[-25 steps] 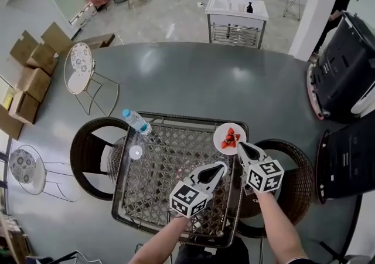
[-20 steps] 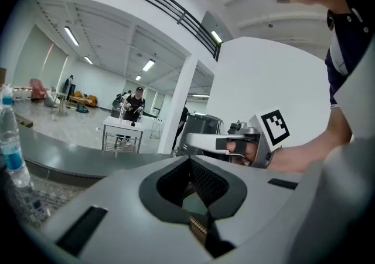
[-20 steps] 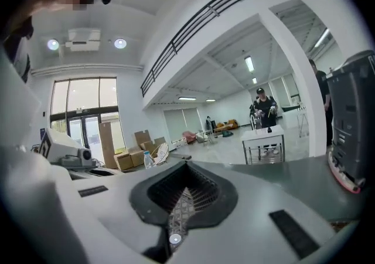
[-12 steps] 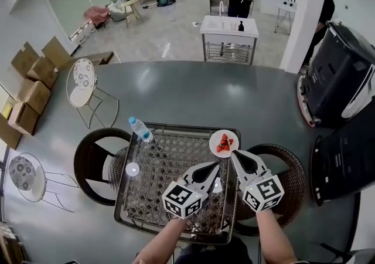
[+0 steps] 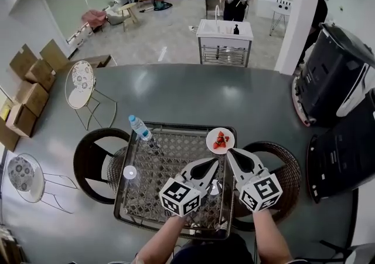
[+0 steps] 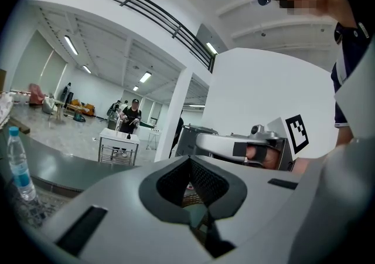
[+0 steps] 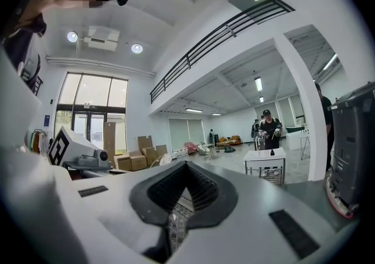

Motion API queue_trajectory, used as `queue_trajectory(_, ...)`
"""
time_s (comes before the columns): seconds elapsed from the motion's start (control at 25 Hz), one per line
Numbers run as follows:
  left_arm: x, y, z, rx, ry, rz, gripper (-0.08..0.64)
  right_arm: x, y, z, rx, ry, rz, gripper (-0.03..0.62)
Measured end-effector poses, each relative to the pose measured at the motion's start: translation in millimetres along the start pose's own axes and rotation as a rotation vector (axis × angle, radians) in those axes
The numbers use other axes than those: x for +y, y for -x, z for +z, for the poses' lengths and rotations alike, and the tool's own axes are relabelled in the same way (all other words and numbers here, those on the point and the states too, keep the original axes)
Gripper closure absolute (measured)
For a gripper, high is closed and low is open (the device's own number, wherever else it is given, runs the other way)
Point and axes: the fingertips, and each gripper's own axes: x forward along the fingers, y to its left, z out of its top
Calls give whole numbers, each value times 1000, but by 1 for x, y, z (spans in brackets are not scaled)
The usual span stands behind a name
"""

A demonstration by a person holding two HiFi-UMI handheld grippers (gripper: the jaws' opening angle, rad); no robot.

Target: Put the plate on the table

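A small white plate point(image 5: 220, 140) with cut strawberries rests on the far right corner of the lattice-topped table point(image 5: 170, 198). My right gripper point(image 5: 230, 152) points at the plate's near edge from just short of it, jaws shut and empty. Beside it to the left, my left gripper point(image 5: 214, 164) is also shut and holds nothing. In the left gripper view the shut jaws point(image 6: 189, 159) frame a dark diamond gap, and the right gripper's body point(image 6: 246, 146) shows beyond. In the right gripper view the jaws point(image 7: 186, 163) are likewise shut, with the table's lattice below.
A water bottle point(image 5: 139, 127) stands at the table's far left corner, and a small white round thing point(image 5: 129, 172) lies at its left edge. Wicker chairs flank the table left point(image 5: 88, 163) and right point(image 5: 290, 178). A white cart point(image 5: 225, 37) stands beyond the grey floor area.
My right gripper's tip was at the plate's near edge; it has drawn back a little. The plate stays on the table. Both grippers sit slightly nearer to me.
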Motion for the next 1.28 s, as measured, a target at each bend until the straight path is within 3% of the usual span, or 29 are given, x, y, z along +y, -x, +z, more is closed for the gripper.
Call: queue_trajectory(1.28,-23,4,4,-13,-4,7,555,7,21,6,-18,-5,8,588)
